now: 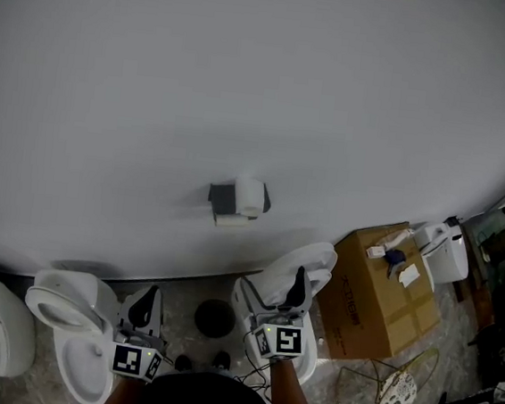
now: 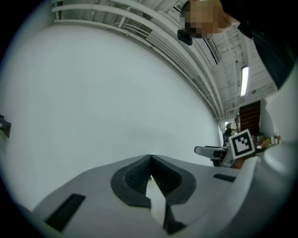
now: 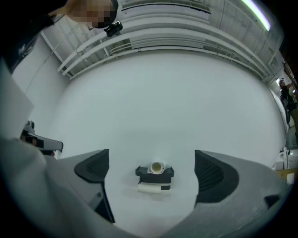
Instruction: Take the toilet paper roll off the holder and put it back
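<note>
White toilet paper roll (image 1: 249, 196) sits on its dark holder (image 1: 223, 199) on the wall. At 6 o'clock below it, the right gripper (image 1: 297, 287) points at it, its jaws wide apart and empty. At 7 o'clock, the left gripper (image 1: 142, 309) is closed on nothing. At 4 o'clock, a closed cardboard box (image 1: 377, 299) has small items on top.
</note>
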{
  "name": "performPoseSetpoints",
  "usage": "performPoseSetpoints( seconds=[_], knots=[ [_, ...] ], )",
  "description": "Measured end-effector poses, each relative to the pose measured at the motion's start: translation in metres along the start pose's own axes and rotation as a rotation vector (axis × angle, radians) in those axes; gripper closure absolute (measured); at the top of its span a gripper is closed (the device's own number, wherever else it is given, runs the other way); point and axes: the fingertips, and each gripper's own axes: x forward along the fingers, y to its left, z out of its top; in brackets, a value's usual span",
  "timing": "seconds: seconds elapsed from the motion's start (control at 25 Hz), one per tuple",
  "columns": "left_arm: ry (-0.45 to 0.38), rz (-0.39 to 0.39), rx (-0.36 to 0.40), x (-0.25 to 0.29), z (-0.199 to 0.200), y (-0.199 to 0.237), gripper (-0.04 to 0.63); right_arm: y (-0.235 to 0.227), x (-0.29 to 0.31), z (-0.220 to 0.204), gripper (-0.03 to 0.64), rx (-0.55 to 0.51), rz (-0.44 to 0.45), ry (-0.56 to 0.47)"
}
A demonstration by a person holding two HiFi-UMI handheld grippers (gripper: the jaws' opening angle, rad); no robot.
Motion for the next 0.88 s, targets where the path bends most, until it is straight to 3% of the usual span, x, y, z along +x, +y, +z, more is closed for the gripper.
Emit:
performPoseSetpoints(
  seconds=[0.52, 0.88],
  knots=[
    [0.012, 0.068, 0.023, 0.020, -0.002, -0.016, 0.592, -0.023, 0.061, -0.046, 0.045, 0.028, 0.082, 0.043],
    [0.066, 0.125, 0.022, 0.022, -0.013, -0.013, 0.592, -0.025, 0.106, -0.070, 0.046, 0.020, 0.123, 0.067]
  ],
)
